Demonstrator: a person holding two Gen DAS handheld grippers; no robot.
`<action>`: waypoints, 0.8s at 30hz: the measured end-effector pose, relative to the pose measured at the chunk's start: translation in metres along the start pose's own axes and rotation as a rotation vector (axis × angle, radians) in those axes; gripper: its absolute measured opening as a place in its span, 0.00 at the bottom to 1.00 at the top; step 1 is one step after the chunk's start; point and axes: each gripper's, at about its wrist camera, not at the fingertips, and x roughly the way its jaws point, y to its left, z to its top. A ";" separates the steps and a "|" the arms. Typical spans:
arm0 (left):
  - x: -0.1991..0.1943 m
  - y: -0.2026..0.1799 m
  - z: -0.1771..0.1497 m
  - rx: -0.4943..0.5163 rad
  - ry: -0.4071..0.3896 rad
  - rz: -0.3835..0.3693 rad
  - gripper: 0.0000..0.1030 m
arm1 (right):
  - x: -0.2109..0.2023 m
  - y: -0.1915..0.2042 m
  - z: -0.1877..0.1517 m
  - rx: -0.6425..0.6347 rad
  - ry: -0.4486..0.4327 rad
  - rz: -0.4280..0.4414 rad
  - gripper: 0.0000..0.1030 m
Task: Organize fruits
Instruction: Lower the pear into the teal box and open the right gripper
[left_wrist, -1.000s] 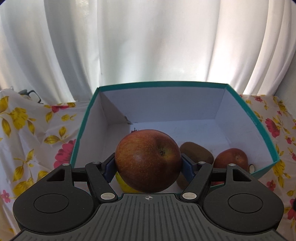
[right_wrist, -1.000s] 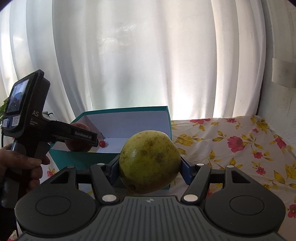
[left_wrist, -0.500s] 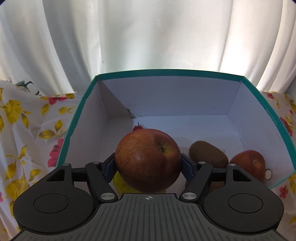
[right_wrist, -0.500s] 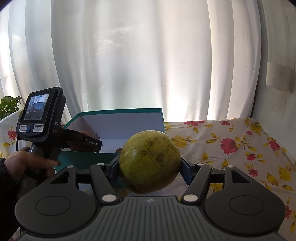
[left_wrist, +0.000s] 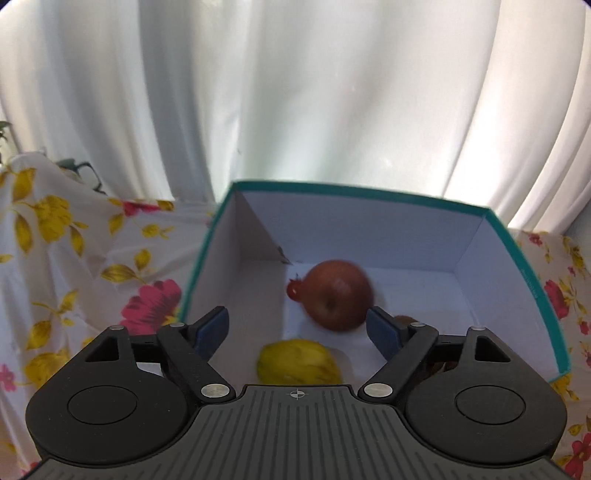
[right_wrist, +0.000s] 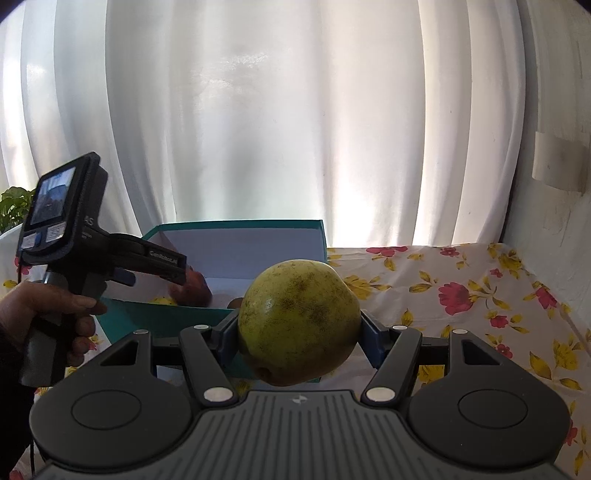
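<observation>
The red apple (left_wrist: 338, 295) is blurred inside the teal box (left_wrist: 369, 192), loose between the fingers of my left gripper (left_wrist: 295, 319). Its jaws are opening and the blue pads (left_wrist: 212, 326) stand off the fruit. A yellow fruit (left_wrist: 297, 363) lies on the box floor in front, a small red fruit (left_wrist: 294, 290) sits beside the apple, and a brown kiwi (left_wrist: 406, 318) peeks from behind the right finger. My right gripper (right_wrist: 298, 332) is shut on a yellow-green round fruit (right_wrist: 299, 323), to the right of the box (right_wrist: 240, 225). There the left gripper (right_wrist: 177, 271) reaches over the box's near wall.
A white cloth with red and yellow flowers (right_wrist: 461, 295) covers the table around the box. White curtains (right_wrist: 277, 129) hang right behind it. A person's hand (right_wrist: 48, 314) grips the left gripper's handle. A green plant (right_wrist: 13, 206) stands far left, a wall (right_wrist: 554, 221) at right.
My left gripper has opened and let the red apple go; it now sits lower in the box. The left view has shifted right and backed off. The right gripper still holds its fruit.
</observation>
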 end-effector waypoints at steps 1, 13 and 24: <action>-0.011 0.005 -0.001 -0.015 -0.021 -0.005 0.87 | 0.000 0.000 0.001 -0.002 -0.002 0.001 0.62; -0.097 0.051 -0.073 -0.137 0.002 -0.034 0.93 | 0.037 0.010 0.021 -0.054 -0.028 0.039 0.63; -0.101 0.057 -0.096 -0.128 0.070 0.034 0.93 | 0.117 0.023 0.022 -0.075 0.055 0.019 0.62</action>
